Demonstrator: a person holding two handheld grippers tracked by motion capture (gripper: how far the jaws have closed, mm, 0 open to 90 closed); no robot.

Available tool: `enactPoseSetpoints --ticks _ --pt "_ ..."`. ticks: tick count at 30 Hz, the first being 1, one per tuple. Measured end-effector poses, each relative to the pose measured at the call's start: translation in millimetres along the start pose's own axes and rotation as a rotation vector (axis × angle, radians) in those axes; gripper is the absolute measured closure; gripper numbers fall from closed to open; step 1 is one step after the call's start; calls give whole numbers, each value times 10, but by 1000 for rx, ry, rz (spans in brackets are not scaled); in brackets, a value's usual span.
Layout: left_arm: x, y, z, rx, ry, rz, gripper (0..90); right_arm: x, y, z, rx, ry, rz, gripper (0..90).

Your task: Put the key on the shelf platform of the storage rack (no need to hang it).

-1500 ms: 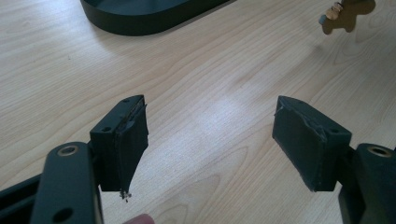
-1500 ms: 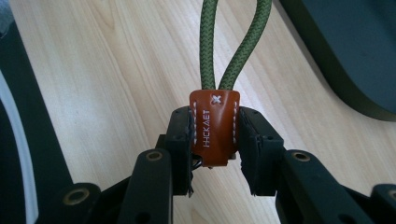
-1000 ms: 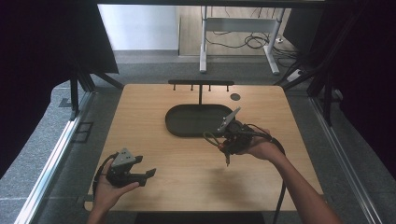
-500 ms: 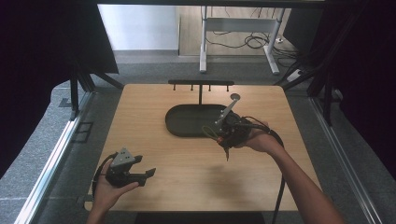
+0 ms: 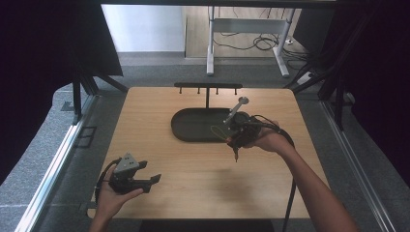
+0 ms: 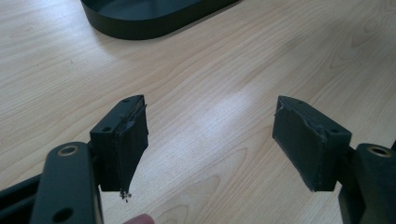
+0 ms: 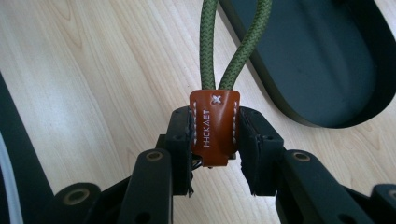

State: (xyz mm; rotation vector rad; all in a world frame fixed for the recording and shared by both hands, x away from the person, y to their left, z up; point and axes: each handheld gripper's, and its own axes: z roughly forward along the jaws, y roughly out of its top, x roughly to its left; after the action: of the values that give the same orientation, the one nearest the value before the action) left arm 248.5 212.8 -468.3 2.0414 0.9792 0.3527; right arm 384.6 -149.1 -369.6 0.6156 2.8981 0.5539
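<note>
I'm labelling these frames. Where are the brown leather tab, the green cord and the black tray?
brown leather tab [image 7: 214,133], right gripper view, stitched front face.
green cord [image 7: 208,42], right gripper view, left strand.
black tray [image 5: 193,126], high view, bare floor.

In the right gripper view the green cord [image 7: 233,46] runs off the top edge above the brown leather tab [image 7: 215,133], so its loop end isn't seen there, and the tab's lower end sits down between the jaws. The black oval tray [image 7: 317,60] is cut by the top and right edges in that view, and in the left gripper view only its near rim [image 6: 154,18] shows at the top edge. From the high view the cord [image 5: 218,131] is a thin faint loop at the right gripper [image 5: 235,140], too small to show how it is gripped.
</note>
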Motion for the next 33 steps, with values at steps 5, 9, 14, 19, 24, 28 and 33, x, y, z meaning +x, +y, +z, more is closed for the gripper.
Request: enactPoseSetpoints --ticks 5,9,14,19,24,28,33 --pt "3 0 -6 -1 0 0 269 -41 40 3 6 -13 6 671" --pt "5 0 -16 -2 1 -1 269 -64 63 9 6 -14 2 671" --pt "7 -1 -12 -1 2 -1 270 -101 108 24 11 -13 1 671" --pt "4 0 -11 -1 0 0 269 -128 136 29 16 -19 -4 671" --pt "4 1 -16 -3 -1 0 269 -160 164 33 19 -22 0 670" --pt "-1 2 -14 -3 -2 0 269 -186 186 27 22 -27 0 671" --pt "2 1 -10 -1 -3 2 269 -216 210 25 23 -31 3 670"
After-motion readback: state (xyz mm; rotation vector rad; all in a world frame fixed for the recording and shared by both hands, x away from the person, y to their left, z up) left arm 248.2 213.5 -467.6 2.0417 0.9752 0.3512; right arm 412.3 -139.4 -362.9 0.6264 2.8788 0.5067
